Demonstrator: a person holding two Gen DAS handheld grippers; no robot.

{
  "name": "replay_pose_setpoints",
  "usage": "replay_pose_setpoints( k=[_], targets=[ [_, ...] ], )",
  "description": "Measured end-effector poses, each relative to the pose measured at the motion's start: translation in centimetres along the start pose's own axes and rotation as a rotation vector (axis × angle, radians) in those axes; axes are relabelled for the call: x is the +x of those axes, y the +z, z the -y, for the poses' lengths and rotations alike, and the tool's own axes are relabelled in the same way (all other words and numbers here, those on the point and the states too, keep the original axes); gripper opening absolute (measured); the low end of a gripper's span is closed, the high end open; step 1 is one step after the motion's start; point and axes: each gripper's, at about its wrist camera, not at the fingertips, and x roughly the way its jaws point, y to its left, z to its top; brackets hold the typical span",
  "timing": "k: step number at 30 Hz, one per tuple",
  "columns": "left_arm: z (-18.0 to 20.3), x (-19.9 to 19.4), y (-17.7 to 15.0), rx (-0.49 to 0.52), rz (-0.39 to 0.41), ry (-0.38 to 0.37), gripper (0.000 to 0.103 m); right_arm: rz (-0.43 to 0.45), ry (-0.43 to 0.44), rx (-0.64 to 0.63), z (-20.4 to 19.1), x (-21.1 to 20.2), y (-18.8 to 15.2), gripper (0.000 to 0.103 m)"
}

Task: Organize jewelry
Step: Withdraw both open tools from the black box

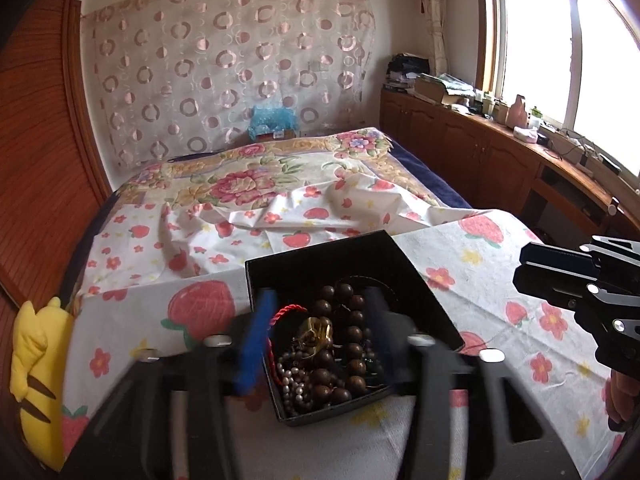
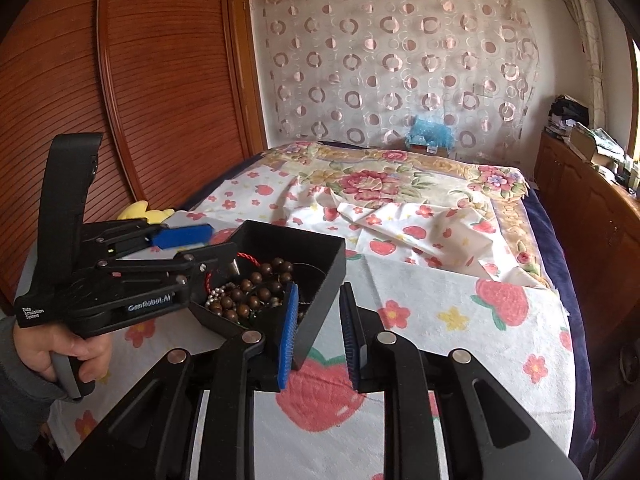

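Observation:
A black open box (image 1: 320,248) (image 2: 320,292) sits on the strawberry-print cloth (image 1: 480,248). It holds brown wooden beads (image 1: 354,344) (image 2: 256,292), a red cord (image 1: 286,312), a pearl string (image 1: 294,384) and a gold piece (image 1: 318,326). My left gripper (image 1: 316,336) (image 2: 220,250) is open astride the box's left wall, one blue pad outside and the other finger inside over the beads; neither presses on the wall. My right gripper (image 2: 320,332) (image 1: 520,272) stands just right of the box, its pads a little apart with nothing between them.
A yellow plush toy (image 1: 36,360) lies at the cloth's left edge. Beyond the box stretches a bed with a floral cover (image 1: 260,184). Wooden cabinets (image 1: 480,152) line the right wall under the window, and a wooden wardrobe (image 2: 160,80) stands on the left. A hand (image 2: 60,352) holds the left gripper.

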Motion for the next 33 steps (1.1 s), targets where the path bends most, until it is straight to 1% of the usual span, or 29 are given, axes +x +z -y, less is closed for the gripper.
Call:
replay_pose_setpoints(
  k=[1, 3, 4, 7, 9, 11, 12, 14, 17, 21, 24, 28, 33],
  targets=[
    [-0.1, 0.0, -0.1, -0.006, -0.003, 0.001, 0.058, -0.001, -0.006, 0.000, 0.0, 0.0, -0.1, 0.023],
    [-0.3, 0.1, -0.5, -0.013, -0.011, 0.009, 0.074, 0.000, -0.027, -0.011, 0.0, 0.2, -0.4, 0.031],
    [-0.4, 0.1, -0.6, -0.015, -0.012, 0.012, 0.076, 0.001, -0.034, -0.011, -0.1, 0.2, -0.5, 0.037],
    [-0.9, 0.0, -1.2, -0.028, -0.020, 0.027, 0.084, 0.000, -0.041, 0.006, 0.2, 0.5, -1.0, 0.042],
    [-1.4, -0.4, -1.6, -0.040, -0.014, 0.047, 0.090, 0.001, -0.056, 0.013, 0.3, 0.6, -1.3, 0.049],
    [-1.8, -0.8, -2.0, -0.050, -0.011, 0.059, 0.093, 0.011, -0.085, 0.028, 0.5, 0.6, -1.5, 0.066],
    [-2.0, -1.1, -2.2, -0.054, -0.009, 0.065, 0.095, 0.017, -0.094, 0.034, 0.6, 0.5, -1.5, 0.071],
    [-2.5, -1.8, -2.6, -0.060, 0.000, 0.083, 0.095, 0.030, -0.115, 0.042, 0.8, 0.4, -1.6, 0.088],
    [-2.8, -3.0, -3.3, -0.069, 0.013, 0.099, 0.095, 0.052, -0.135, 0.048, 0.7, 0.0, -1.9, 0.101],
    [-2.6, -4.7, -4.0, -0.081, 0.021, 0.100, 0.095, 0.049, -0.147, 0.068, 0.6, -0.2, -2.2, 0.100],
    [-2.5, -6.2, -4.5, -0.090, 0.040, 0.098, 0.095, 0.062, -0.157, 0.075, 0.2, -0.8, -2.5, 0.100],
    [-1.9, -8.0, -5.3, -0.087, 0.054, 0.100, 0.095, 0.114, -0.146, 0.086, -0.8, -3.0, -3.1, 0.100],
    [-1.2, -10.1, -6.3, -0.102, 0.073, 0.092, 0.095, 0.167, -0.165, 0.078, -2.3, -5.7, -3.7, 0.100]
  ],
)
